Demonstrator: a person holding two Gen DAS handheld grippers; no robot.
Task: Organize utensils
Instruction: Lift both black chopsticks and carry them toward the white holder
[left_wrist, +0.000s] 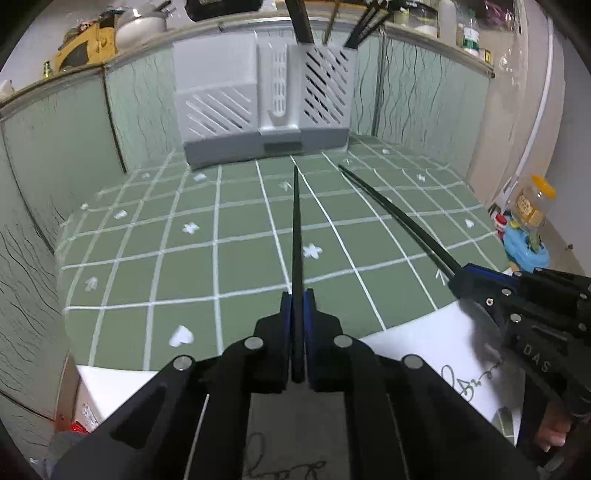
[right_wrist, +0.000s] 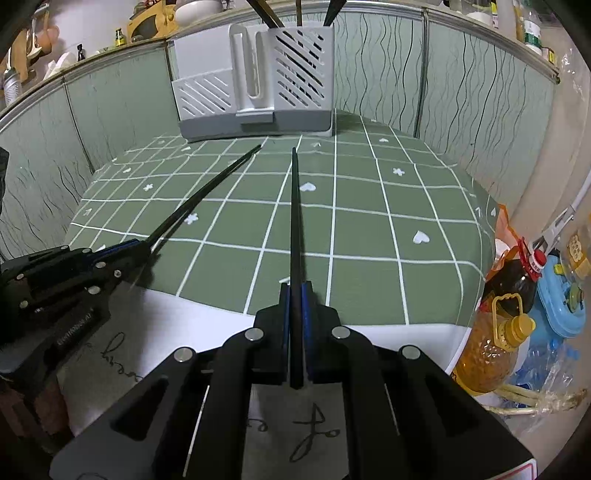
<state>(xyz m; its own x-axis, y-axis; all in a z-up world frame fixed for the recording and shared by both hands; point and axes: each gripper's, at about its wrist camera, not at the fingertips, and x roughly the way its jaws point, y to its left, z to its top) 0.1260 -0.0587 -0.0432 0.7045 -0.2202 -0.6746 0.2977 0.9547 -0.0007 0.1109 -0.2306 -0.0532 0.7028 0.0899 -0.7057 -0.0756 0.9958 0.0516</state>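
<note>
My left gripper (left_wrist: 297, 295) is shut on a black chopstick (left_wrist: 296, 229) that points forward at the grey utensil holder (left_wrist: 266, 99). My right gripper (right_wrist: 296, 286) is shut on a second black chopstick (right_wrist: 294, 210), also pointing at the holder (right_wrist: 255, 77). Each gripper shows in the other's view: the right gripper (left_wrist: 456, 278) with its chopstick (left_wrist: 395, 214) at the right, the left gripper (right_wrist: 142, 245) with its chopstick (right_wrist: 207, 188) at the left. Both chopsticks are held above the green checked tablecloth (left_wrist: 184, 266). Several dark utensils stand in the holder's slotted right compartment (right_wrist: 299, 62).
The holder stands at the table's back against green wall panels (left_wrist: 66, 147). A white cloth hem with script (right_wrist: 184, 332) hangs at the front edge. An oil bottle (right_wrist: 495, 332), a blue toy (right_wrist: 561, 295) and a yellow-lidded jar (left_wrist: 535, 203) stand off the table's right side.
</note>
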